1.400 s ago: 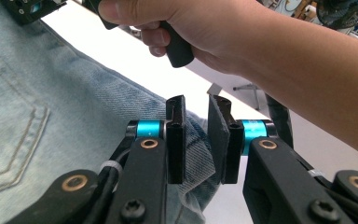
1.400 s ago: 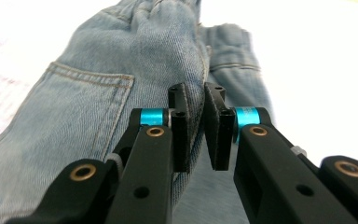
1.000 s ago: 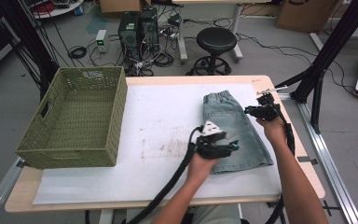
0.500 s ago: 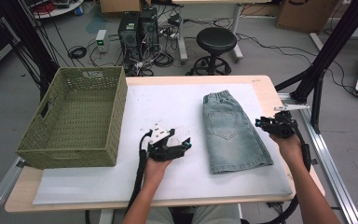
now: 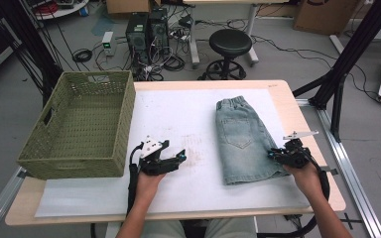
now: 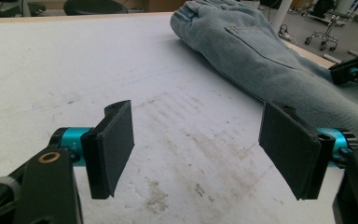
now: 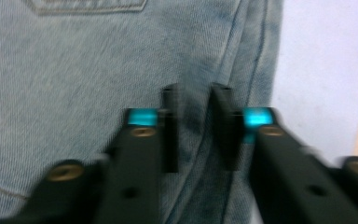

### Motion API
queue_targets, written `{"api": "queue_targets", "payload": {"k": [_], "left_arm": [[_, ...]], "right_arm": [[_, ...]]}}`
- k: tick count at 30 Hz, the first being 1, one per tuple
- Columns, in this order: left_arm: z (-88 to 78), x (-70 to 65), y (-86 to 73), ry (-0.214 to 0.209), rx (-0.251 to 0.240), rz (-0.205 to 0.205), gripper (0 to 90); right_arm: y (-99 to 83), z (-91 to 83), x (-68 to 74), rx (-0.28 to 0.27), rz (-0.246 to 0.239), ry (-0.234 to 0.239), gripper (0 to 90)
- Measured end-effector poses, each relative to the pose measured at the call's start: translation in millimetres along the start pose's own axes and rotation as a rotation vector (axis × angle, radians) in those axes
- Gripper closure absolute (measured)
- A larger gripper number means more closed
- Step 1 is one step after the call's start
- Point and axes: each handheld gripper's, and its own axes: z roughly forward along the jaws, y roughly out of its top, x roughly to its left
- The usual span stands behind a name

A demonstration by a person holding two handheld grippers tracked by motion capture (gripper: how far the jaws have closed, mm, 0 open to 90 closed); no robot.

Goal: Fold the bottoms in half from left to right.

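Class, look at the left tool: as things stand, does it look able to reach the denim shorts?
Probably yes. The left tool stands open over bare white table cover, and nothing lies between it and the denim shorts, whose near edge is beside it.

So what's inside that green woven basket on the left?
Nothing that shows: the green woven basket looks empty down to its woven bottom. Its near wall hides a strip of the floor along that side, so something flat there would go unseen.
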Motion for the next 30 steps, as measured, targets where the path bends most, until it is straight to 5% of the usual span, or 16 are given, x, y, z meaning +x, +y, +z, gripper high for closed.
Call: {"api": "queue_targets", "payload": {"k": [8, 10, 13, 18, 21, 25, 28, 30], "left_arm": [[-4.6, 5.7, -0.7, 0.006, 0.002, -0.003, 26.4], [-5.0, 5.6, -0.9, 0.005, 0.001, -0.005, 26.4], [-5.7, 5.4, -1.0, 0.006, -0.002, -0.007, 26.4], [-6.4, 5.6, -1.3, 0.005, 0.003, -0.006, 26.4], [-6.3, 5.1, -1.3, 0.004, 0.003, -0.004, 26.4], [-5.7, 4.3, -1.4, 0.004, 0.004, -0.004, 26.4], [-5.5, 4.3, -1.3, 0.004, 0.004, -0.007, 26.4], [-5.6, 4.2, -1.3, 0.004, 0.003, -0.005, 26.4]], "right_arm": [[9.8, -41.2, -1.1, -0.097, -0.027, -0.071, 88.5], [10.4, -44.3, -4.1, -0.073, -0.034, -0.12, 88.5], [7.0, -40.6, -10.2, -0.043, -0.015, -0.133, 88.5], [-5.5, -17.0, -13.6, 0.061, -0.03, -0.162, 88.4], [-11.4, -12.9, -14.8, 0.048, -0.023, -0.153, 85.8], [-10.8, -25.9, -16.3, -0.029, 0.007, -0.119, 66.7], [-9.7, -39.9, -13.0, -0.103, 0.004, -0.066, 66.7], [-12.5, -44.4, -8.7, -0.106, -0.015, -0.041, 70.0]]}}
